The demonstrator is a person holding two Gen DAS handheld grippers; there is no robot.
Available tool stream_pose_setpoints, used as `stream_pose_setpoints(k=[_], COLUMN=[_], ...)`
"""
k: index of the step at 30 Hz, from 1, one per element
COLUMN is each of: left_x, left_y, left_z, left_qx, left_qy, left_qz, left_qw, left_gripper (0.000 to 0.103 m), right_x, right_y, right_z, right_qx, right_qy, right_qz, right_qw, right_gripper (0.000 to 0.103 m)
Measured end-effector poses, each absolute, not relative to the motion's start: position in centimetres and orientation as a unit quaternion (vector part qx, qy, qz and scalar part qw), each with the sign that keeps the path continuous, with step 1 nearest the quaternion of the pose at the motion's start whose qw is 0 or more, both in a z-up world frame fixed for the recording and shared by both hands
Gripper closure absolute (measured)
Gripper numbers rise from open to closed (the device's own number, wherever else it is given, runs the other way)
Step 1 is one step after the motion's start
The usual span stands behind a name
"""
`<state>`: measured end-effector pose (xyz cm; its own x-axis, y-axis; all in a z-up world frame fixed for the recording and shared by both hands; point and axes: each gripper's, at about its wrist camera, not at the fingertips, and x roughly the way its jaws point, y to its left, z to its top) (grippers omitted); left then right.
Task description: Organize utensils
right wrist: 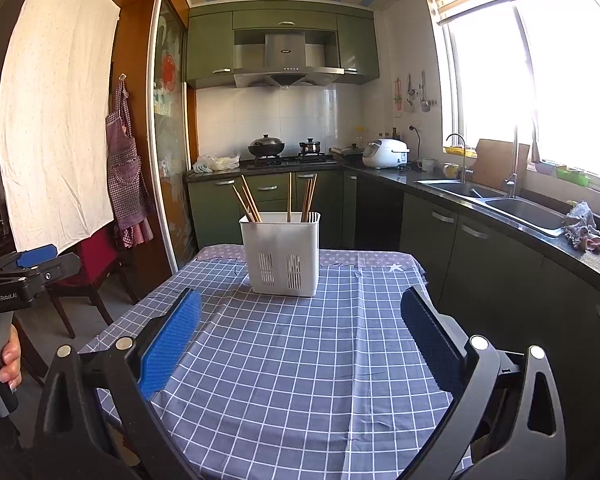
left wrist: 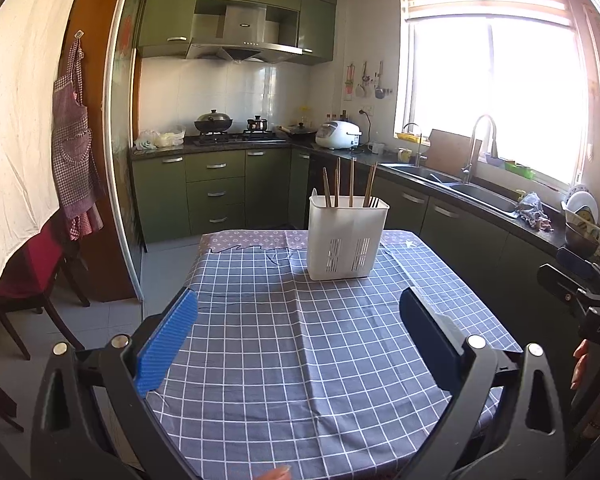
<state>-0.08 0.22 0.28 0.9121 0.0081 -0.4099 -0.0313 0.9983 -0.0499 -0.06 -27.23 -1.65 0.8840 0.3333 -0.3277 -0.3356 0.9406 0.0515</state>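
Observation:
A white slotted utensil holder stands upright at the far end of the table, on a blue checked tablecloth. Several wooden chopsticks stick up out of it. My left gripper hovers open over the near half of the cloth, nothing between its blue pads. My right gripper is also open and empty, the same distance short of the holder. In the right wrist view the left gripper shows at the far left, held by a hand.
Green cabinets and a dark counter run behind and along the right, with a stove, rice cooker and steel sink. A red chair stands left of the table. An apron hangs on the wall.

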Motion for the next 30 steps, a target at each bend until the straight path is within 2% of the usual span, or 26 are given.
stream_pose_setpoints(k=[30], left_x=[-1.5], left_y=[-0.9], left_z=[0.3], left_qx=[-0.018], left_qy=[0.206], left_qz=[0.012], left_qw=[0.978], left_gripper=[0.007], right_x=[0.3], right_y=[-26.2], right_z=[-1.9], right_qx=[-0.009], right_qy=[0.173], right_qz=[0.188], right_qw=[0.967], right_gripper=[0.005])
